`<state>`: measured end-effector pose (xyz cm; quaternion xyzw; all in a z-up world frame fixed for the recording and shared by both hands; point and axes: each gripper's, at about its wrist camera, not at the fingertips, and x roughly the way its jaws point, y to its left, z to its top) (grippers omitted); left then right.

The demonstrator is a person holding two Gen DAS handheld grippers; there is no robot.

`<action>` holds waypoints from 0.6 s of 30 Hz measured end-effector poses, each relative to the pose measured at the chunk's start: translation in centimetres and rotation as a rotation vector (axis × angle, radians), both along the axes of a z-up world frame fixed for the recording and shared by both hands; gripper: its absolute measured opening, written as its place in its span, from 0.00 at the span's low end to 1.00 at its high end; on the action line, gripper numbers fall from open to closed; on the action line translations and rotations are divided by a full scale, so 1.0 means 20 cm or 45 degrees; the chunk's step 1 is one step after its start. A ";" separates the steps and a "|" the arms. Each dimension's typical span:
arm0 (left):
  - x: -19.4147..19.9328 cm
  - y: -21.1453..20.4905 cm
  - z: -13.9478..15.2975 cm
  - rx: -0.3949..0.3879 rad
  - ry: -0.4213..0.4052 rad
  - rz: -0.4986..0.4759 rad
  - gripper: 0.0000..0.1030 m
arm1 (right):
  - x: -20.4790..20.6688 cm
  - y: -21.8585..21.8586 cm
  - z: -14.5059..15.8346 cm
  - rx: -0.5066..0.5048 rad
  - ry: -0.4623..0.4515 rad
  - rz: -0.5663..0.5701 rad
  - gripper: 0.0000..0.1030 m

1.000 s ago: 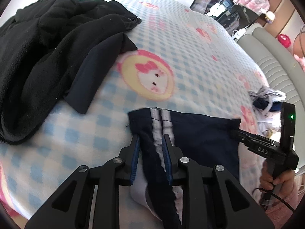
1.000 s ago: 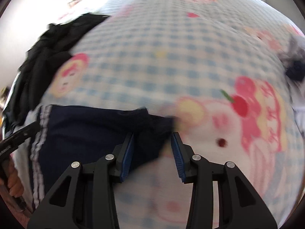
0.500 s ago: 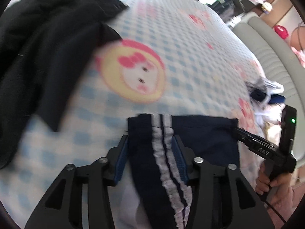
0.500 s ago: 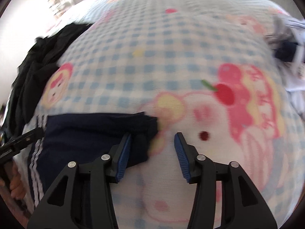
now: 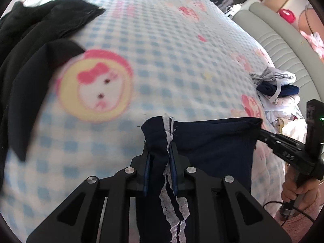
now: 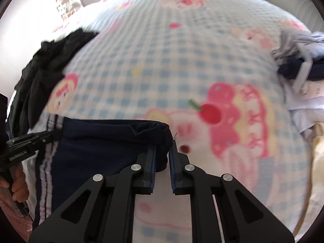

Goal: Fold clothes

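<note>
The left gripper (image 5: 160,156) is clamped on the corner of a navy blue fabric garment with white lace side stripes (image 5: 212,143), its blue-padded fingers (image 5: 173,162) pinching the cloth right beside the lace trim. The right gripper (image 6: 162,151) is likewise closed onto the opposite corner of the same garment's top hem, with navy cloth bunched between its jaws. The garment hangs stretched between the two grippers at the near edge of a bed covered by a blue-and-white checked blanket with pink cartoon prints (image 5: 172,46). In the left wrist view, a heap of black clothing (image 5: 34,46) lies on the blanket at ten o'clock, and a small pile of grey, navy and white clothes (image 5: 277,87) sits at three o'clock, next to a pale grey padded headboard (image 5: 279,32).
</note>
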<state>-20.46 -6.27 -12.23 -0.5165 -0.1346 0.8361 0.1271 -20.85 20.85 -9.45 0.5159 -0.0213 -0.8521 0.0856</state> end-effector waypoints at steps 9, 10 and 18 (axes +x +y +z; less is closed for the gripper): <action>0.11 -0.15 -0.01 0.101 -0.016 0.159 0.44 | -0.05 0.12 -0.13 -0.175 -0.100 -0.107 0.21; 0.18 -0.18 -0.01 0.145 -0.004 0.181 0.46 | -0.01 0.12 -0.08 -0.195 -0.055 -0.107 0.22; 0.50 -0.12 -0.02 0.132 -0.019 0.113 0.54 | 0.33 0.05 0.12 -0.212 0.056 -0.112 0.22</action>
